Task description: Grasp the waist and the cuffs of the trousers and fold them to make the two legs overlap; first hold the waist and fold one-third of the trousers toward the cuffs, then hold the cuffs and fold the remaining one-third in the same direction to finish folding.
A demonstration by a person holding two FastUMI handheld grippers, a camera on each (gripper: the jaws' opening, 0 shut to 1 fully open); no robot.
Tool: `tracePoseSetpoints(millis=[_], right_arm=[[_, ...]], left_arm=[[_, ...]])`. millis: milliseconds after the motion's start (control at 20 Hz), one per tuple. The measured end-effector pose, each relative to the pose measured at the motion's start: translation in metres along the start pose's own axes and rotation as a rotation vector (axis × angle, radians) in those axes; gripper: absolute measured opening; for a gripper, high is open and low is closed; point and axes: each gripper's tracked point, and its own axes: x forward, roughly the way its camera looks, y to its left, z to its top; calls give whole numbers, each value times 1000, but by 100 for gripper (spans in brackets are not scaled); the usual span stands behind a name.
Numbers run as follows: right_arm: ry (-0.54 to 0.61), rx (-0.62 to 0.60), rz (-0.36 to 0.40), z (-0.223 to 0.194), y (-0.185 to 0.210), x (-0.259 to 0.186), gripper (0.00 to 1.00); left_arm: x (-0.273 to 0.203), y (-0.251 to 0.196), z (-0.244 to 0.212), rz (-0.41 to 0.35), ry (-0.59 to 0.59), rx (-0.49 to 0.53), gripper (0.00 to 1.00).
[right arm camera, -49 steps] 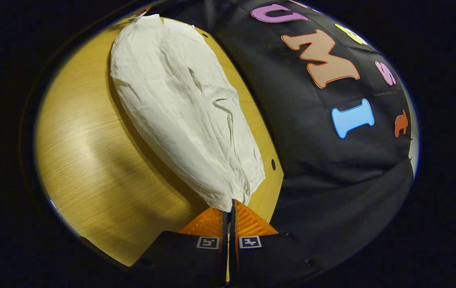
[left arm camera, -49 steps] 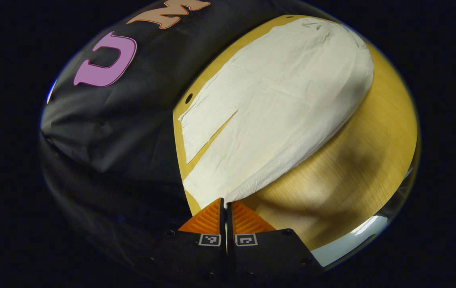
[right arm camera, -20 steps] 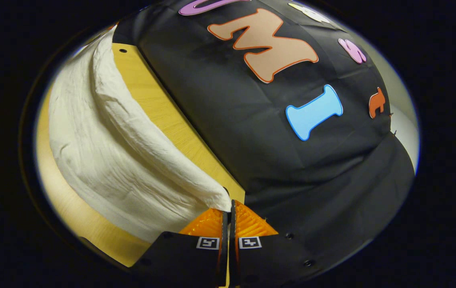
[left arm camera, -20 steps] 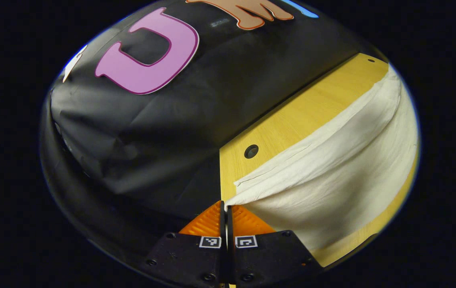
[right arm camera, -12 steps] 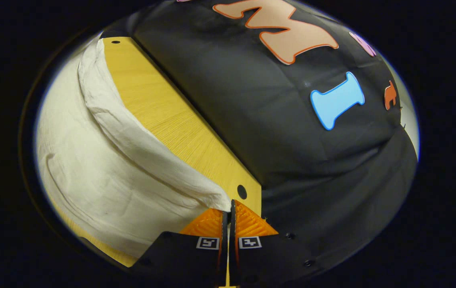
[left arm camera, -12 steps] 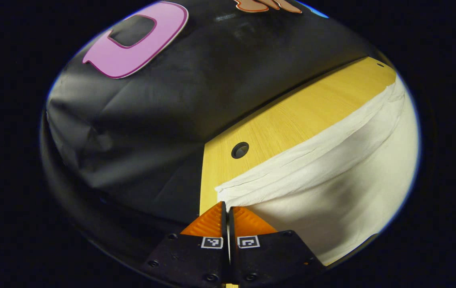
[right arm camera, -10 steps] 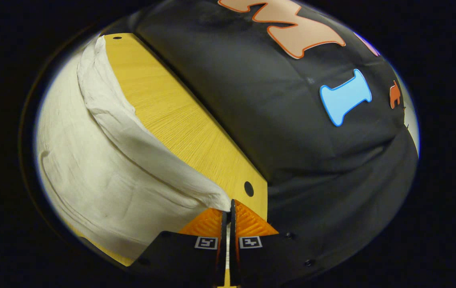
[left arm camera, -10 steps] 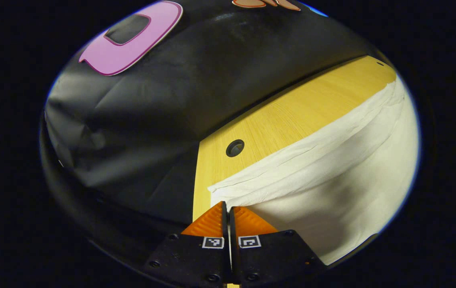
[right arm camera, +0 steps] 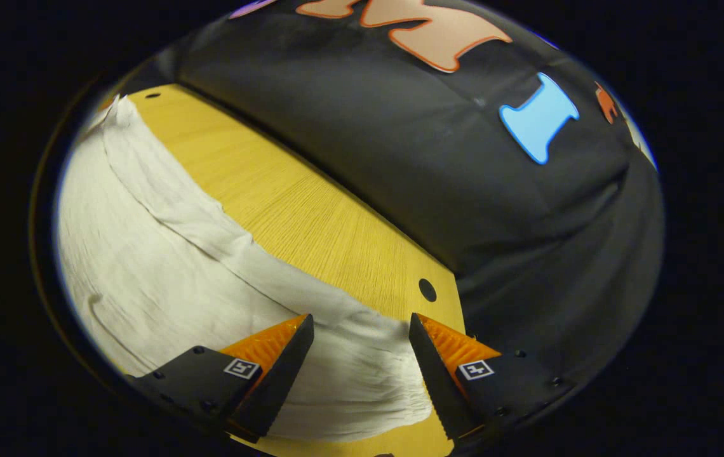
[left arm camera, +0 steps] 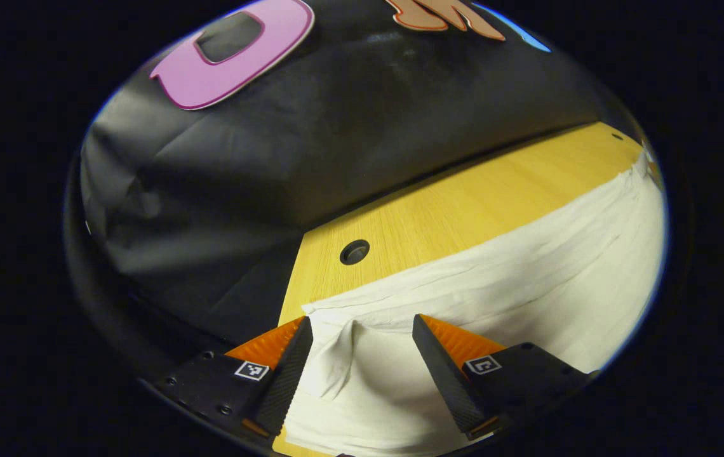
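In the left gripper view, the left gripper [left arm camera: 362,320] stood with its fingers spread wide apart, holding nothing. The cream trousers [left arm camera: 527,266] lay flat on the wooden table [left arm camera: 463,203], and a small raised pucker of cloth sat between the fingers, nearer the left one. The end of the garment lay just short of the table's end edge at that corner. A strip of bare wood ran between the trousers and the table's far edge, and a round hole [left arm camera: 354,252] in the tabletop sat in that strip close to the corner.

In the right gripper view, the right gripper [right arm camera: 362,324] was likewise wide open and held nothing. The trousers [right arm camera: 165,273] lay beneath and between its fingers, their end stopping just short of the table [right arm camera: 298,209] edge. A second round hole [right arm camera: 427,289] sat near that corner, just beyond the cloth. A doubled band of fabric ran along the garment's far side.
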Motion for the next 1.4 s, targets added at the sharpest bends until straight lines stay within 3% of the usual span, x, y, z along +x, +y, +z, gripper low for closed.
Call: tracePoseSetpoints(millis=[200, 350, 850, 900, 950, 1050, 1100, 1200, 1250, 1350, 1400], right_arm=[[-15, 264, 9, -8, -15, -22, 100], [12, 424, 23, -30, -25, -25, 100], [174, 928, 10, -114, -54, -32, 99], [199, 965, 5, -121, -54, -31, 92], [218, 996, 1, -128, -54, -31, 96], [243, 1049, -4, -137, -54, -29, 92], [253, 1081, 4, -138, -52, -28, 96], [276, 1139, 15, -139, -46, -21, 96], [294, 1166, 22, -141, -43, -18, 92], [285, 1204, 21, -136, -47, -17, 97], [313, 1216, 26, -140, -45, -18, 93]], left_arm=[[-44, -20, 35, -10, -99, -161, 96], [-65, -26, 55, -18, -162, -228, 96], [-128, -42, 70, -6, -228, -225, 96], [-130, -44, 68, -3, -227, -223, 96], [-131, -45, 69, 1, -227, -218, 96], [-135, -47, 69, 3, -225, -210, 96], [-137, -48, 69, 2, -226, -209, 96], [-140, -50, 65, 1, -222, -214, 96], [-142, -50, 63, 1, -219, -219, 96], [-146, -51, 61, 1, -216, -224, 96], [-147, -50, 59, 3, -216, -222, 96]])
